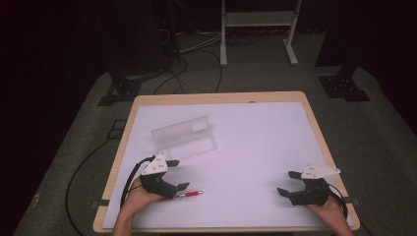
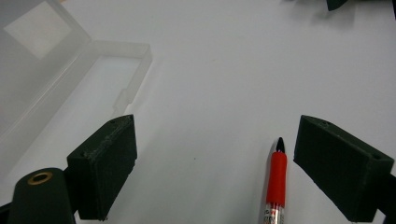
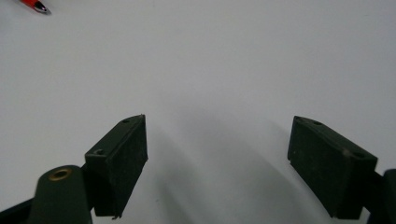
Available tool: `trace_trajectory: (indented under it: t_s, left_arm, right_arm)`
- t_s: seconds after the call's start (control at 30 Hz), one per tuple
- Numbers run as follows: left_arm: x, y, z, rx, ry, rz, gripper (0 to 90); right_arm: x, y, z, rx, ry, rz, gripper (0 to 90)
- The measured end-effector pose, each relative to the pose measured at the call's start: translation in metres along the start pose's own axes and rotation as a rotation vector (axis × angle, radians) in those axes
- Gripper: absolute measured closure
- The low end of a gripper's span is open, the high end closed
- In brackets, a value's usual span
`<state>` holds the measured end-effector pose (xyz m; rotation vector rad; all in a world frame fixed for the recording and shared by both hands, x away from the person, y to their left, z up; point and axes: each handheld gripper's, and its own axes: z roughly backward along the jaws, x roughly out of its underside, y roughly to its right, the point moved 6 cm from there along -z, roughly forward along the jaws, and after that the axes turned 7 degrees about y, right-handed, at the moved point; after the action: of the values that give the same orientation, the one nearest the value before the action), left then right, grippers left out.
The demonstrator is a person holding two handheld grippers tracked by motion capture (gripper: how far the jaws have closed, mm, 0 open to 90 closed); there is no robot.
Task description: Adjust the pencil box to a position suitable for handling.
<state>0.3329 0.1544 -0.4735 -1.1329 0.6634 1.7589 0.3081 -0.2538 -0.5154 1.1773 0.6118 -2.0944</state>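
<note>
A wide white tabletop [image 1: 255, 142] with a wooden rim is seen from above. A clear plastic box [image 1: 184, 137] is lying open on it, toward the far left, with its lid folded back. In the left gripper view the box [image 2: 70, 79] is seen up and to the left of the jaws, apart from them.

The left claw [image 1: 178, 174] is held low at the near left of the tabletop by the left hand [image 1: 135, 199], and it is pointed to the right. Its jaws are spread wide and nothing is gripped. A red pen [image 1: 184, 194] is lying flat on the tabletop just beside the nearer jaw. In the left gripper view the pen [image 2: 275, 179] is seen between the jaws, very close to the right one, with its dark tip pointed away.

The right claw [image 1: 288, 183] is held at the near right by the right hand [image 1: 327, 209], and it is pointed to the left. Its jaws are spread wide too, and nothing is held. The two claws are well apart.
</note>
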Motion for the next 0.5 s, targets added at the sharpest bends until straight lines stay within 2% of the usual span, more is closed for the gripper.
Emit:
trace_trajectory:
  t_s: [0.4,0.5]
  left_arm:
    - [-0.011,0.001,-0.008,0.027,-0.034,-0.041,12.6]
    - [-0.013,-0.002,-0.012,0.034,-0.063,-0.055,12.6]
  right_arm:
    - [-0.001,0.000,0.002,0.009,0.008,-0.001,19.3]
    - [-0.001,0.000,0.002,0.010,0.007,0.004,19.3]
